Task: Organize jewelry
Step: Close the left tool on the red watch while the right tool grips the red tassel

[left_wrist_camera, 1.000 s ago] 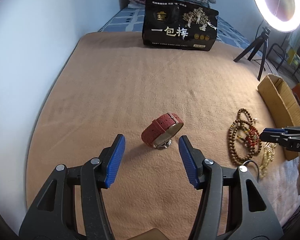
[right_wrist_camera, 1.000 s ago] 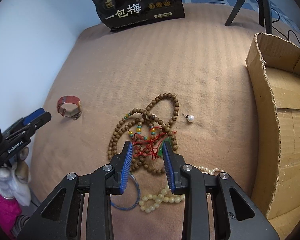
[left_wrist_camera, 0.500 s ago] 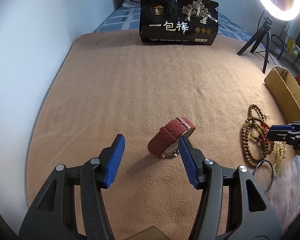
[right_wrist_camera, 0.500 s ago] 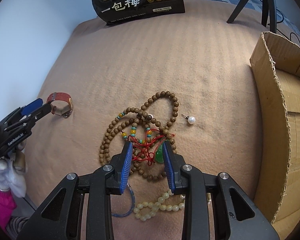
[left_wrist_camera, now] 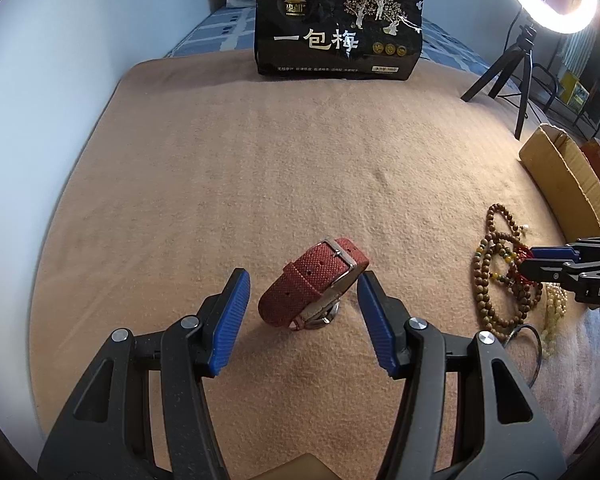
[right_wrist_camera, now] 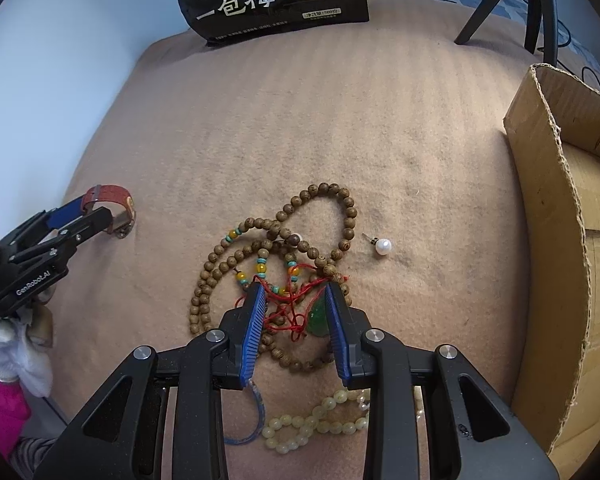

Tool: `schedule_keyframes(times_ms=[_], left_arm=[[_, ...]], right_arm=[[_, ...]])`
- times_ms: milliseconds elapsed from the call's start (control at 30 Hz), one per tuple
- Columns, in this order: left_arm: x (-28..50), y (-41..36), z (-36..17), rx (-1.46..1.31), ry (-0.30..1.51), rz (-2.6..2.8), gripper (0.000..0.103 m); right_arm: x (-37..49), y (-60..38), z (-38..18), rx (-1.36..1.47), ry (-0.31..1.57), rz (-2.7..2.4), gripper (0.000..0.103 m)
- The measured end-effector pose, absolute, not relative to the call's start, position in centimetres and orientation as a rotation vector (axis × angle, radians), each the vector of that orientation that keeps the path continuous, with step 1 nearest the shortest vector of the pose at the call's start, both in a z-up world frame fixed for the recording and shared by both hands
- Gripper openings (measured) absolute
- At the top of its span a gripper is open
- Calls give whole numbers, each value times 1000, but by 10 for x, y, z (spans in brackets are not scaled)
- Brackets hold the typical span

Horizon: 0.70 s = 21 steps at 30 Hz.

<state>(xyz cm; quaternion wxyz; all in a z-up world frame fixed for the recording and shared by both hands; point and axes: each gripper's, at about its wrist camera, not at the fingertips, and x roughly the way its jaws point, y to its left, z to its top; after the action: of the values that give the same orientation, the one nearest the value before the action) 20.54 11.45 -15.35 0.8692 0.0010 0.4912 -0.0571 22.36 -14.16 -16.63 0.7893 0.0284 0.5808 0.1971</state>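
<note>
A red woven watch strap (left_wrist_camera: 314, 282) with a metal buckle stands on its edge on the tan blanket (left_wrist_camera: 260, 168). My left gripper (left_wrist_camera: 302, 294) is open, its blue pads on either side of the strap, not touching it. In the right wrist view a tangle of brown bead necklaces (right_wrist_camera: 284, 248), red cord (right_wrist_camera: 290, 306) and a green pendant (right_wrist_camera: 318, 320) lies on the blanket. My right gripper (right_wrist_camera: 294, 304) is open around the red cord and pendant. The strap also shows in the right wrist view (right_wrist_camera: 110, 200) beside the left gripper's fingers (right_wrist_camera: 74, 220).
An open cardboard box (right_wrist_camera: 568, 216) stands at the right. A pearl stud (right_wrist_camera: 382, 246), a pale bead string (right_wrist_camera: 320, 424) and a blue bangle (right_wrist_camera: 256, 416) lie near the necklaces. A black snack bag (left_wrist_camera: 338, 34) and a ring-light tripod (left_wrist_camera: 516, 76) stand at the back.
My left gripper has moved forward until the watch strap sits between its pads. My right gripper has moved forward and down over the red cord and pendant.
</note>
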Motion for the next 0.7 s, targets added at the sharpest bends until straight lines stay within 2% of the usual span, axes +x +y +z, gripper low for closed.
schedule_keyframes(times_ms=[167, 500, 700], left_arm=[[207, 111, -155, 3, 1029, -127, 58], [210, 110, -154, -6, 1026, -121, 58], [211, 111, -154, -14, 1029, -124, 56]], right_arm=[[225, -143, -169, 61, 1258, 416, 29], [223, -146, -169, 59, 1255, 415, 11], [226, -156, -174, 112, 1270, 414, 9]])
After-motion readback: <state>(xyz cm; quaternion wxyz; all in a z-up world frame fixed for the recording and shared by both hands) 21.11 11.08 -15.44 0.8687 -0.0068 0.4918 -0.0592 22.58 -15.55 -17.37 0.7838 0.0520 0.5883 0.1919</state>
